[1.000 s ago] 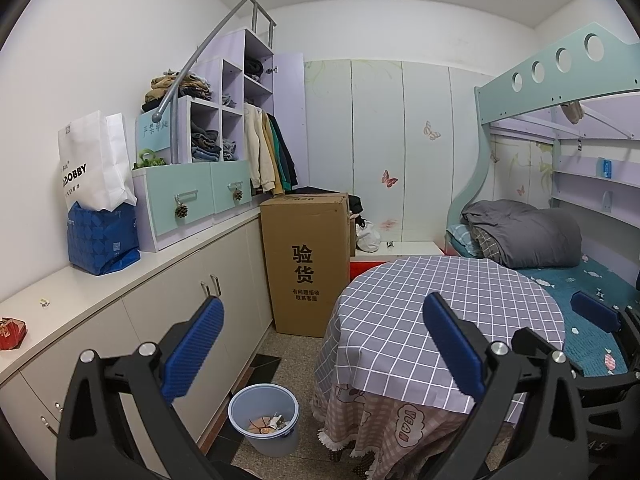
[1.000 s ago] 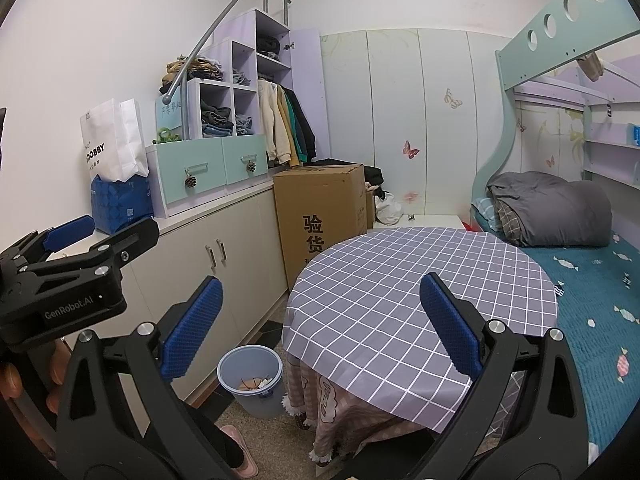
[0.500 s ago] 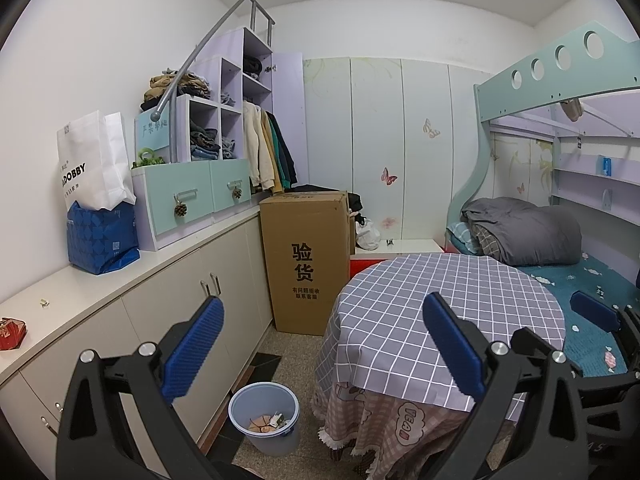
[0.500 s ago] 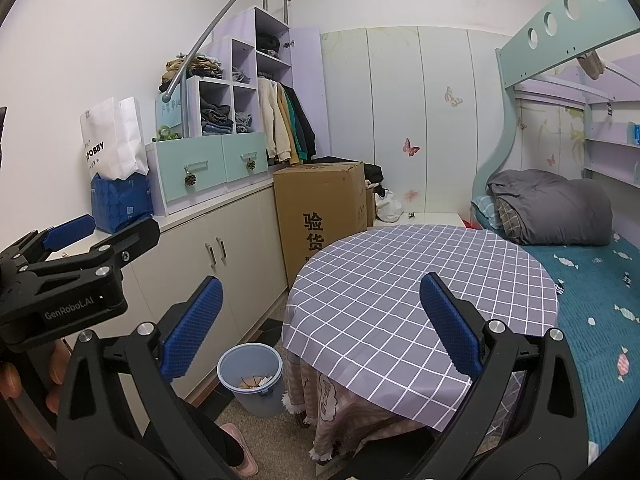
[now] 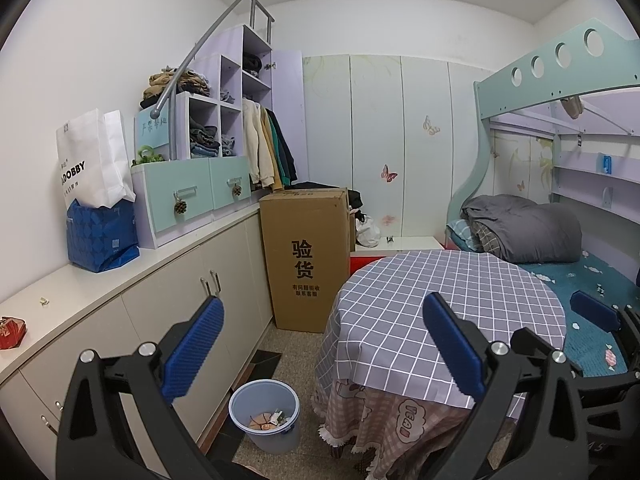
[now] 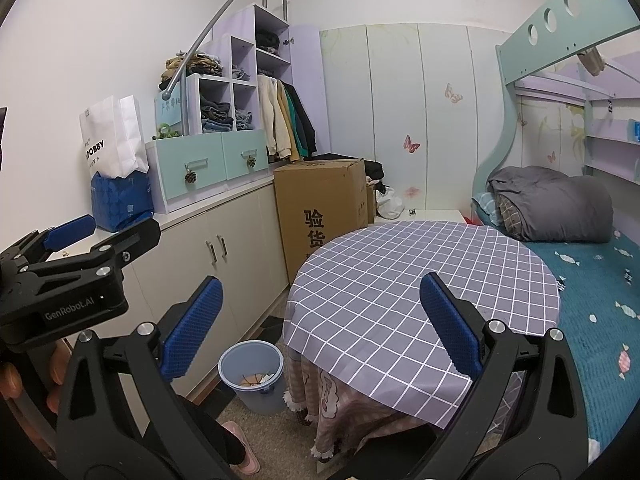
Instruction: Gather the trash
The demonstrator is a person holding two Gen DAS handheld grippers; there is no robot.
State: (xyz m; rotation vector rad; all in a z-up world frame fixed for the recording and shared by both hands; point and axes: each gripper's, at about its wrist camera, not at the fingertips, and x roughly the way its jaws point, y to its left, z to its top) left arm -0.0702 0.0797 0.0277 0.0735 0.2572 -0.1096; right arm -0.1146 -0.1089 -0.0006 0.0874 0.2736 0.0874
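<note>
A light blue trash bin [image 5: 266, 420] stands on the floor between the cabinets and the round table, with paper scraps and wrappers inside. The right wrist view shows the same bin [image 6: 252, 376]. A red crumpled wrapper [image 5: 10, 332] and a small pale scrap [image 5: 43, 301] lie on the white countertop at the far left. My left gripper [image 5: 322, 346] is open and empty, held in the air above the bin and the table edge. My right gripper [image 6: 320, 326] is also open and empty, over the table's near edge. The left gripper [image 6: 112, 227] shows beside it at the left.
A round table with a checked cloth [image 5: 440, 300] fills the middle right, and a bunk bed [image 5: 580, 280] stands behind it. A tall cardboard box [image 5: 306, 260] blocks the aisle's far end. Low cabinets [image 5: 192, 280] run along the left. A person's slippered foot [image 6: 244, 448] is near the bin.
Both views have barely shifted. Both grippers remain open and empty.
</note>
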